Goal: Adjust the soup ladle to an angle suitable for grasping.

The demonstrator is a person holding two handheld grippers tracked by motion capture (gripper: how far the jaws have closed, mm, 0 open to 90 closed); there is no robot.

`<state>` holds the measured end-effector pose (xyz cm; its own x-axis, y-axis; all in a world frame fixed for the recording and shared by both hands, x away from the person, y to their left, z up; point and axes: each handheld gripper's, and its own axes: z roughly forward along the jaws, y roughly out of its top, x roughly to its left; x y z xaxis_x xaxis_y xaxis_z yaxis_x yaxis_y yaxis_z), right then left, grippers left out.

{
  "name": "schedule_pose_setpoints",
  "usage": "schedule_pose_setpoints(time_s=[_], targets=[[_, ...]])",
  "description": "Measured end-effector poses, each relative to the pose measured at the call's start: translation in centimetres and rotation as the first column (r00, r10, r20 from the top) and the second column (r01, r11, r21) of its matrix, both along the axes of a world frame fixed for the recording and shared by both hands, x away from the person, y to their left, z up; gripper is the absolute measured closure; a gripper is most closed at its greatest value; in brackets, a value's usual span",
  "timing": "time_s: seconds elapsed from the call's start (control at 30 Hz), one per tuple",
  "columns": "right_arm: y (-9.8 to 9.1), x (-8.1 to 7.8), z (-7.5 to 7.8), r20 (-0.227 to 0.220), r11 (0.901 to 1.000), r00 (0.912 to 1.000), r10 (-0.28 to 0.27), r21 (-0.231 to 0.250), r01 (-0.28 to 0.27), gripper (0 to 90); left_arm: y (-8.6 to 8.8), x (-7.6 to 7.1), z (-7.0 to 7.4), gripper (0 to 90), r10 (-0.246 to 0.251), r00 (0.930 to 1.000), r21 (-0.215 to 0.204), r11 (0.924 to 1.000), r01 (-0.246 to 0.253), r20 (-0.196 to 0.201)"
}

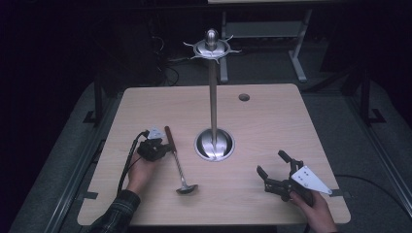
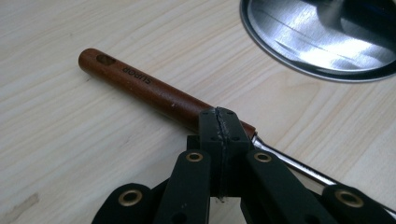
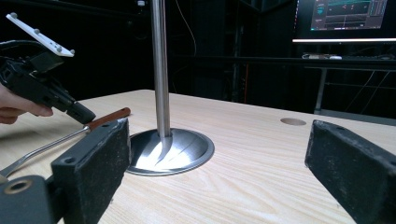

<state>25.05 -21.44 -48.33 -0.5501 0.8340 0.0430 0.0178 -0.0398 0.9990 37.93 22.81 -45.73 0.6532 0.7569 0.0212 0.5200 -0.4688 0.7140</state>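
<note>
A ladle (image 1: 179, 167) lies on the wooden table (image 1: 272, 121), its brown wooden handle (image 2: 140, 86) pointing away and its steel bowl (image 1: 187, 189) toward the near edge. My left gripper (image 1: 166, 148) is shut, its closed tips (image 2: 219, 116) resting against the handle where it meets the metal shaft; nothing sits between the jaws. From the right gripper view the left gripper (image 3: 81, 112) touches the handle (image 3: 109, 116) from above. My right gripper (image 1: 271, 162) is held open at the near right, its jaws (image 3: 219, 128) spread wide and empty, facing the stand.
A steel utensil stand (image 1: 213, 97) rises from a round base (image 1: 214, 144) at the table's middle, with hooks around its top (image 1: 211, 47). Its base (image 2: 322, 37) lies just beyond the ladle handle. A round hole (image 1: 244, 97) is at the far right of the tabletop.
</note>
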Motion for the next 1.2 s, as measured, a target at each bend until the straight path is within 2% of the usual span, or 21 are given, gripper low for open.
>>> schedule_pose_setpoints(time_s=[0.33, 0.63, 0.8, 0.93, 1.07, 1.2], targets=[[0.0, 0.0, 0.0, 0.000, 1.0000, 1.0000, 0.000, -0.001, 0.000, 6.3, -0.4, 0.5, -0.2, 89.9, 0.004, 1.0000, -0.012, 0.9999, -0.004, -0.009], [0.0, 0.0, 0.0, 0.000, 1.0000, 1.0000, 0.001, 0.001, -0.001, 6.3, -1.9, 1.1, -0.3, 89.9, -0.021, 0.9998, -0.015, 0.9997, 0.021, -0.005], [0.0, 0.0, 0.0, 0.000, 1.0000, 1.0000, 0.000, 0.000, 0.000, 6.3, -1.9, 1.0, -0.3, 89.9, -0.032, 0.9994, -0.020, 0.9993, 0.032, -0.013], [0.0, 0.0, 0.0, 0.000, 1.0000, 1.0000, 0.000, 0.001, 0.000, 6.3, -2.0, 0.6, 0.2, 89.9, -0.051, 0.9984, -0.036, 0.9981, 0.050, -0.027], [0.0, 0.0, 0.0, -0.001, 1.0000, 1.0000, 0.002, 0.001, -0.002, 6.3, -2.4, -0.4, 1.0, 89.9, -0.100, 0.9943, -0.032, 0.9946, 0.099, -0.037], [0.0, 0.0, 0.0, 0.001, 1.0000, 1.0000, 0.002, 0.000, -0.002, 6.3, -2.9, -1.8, 1.9, 89.9, -0.151, 0.9857, -0.035, 0.9882, 0.149, -0.074]])
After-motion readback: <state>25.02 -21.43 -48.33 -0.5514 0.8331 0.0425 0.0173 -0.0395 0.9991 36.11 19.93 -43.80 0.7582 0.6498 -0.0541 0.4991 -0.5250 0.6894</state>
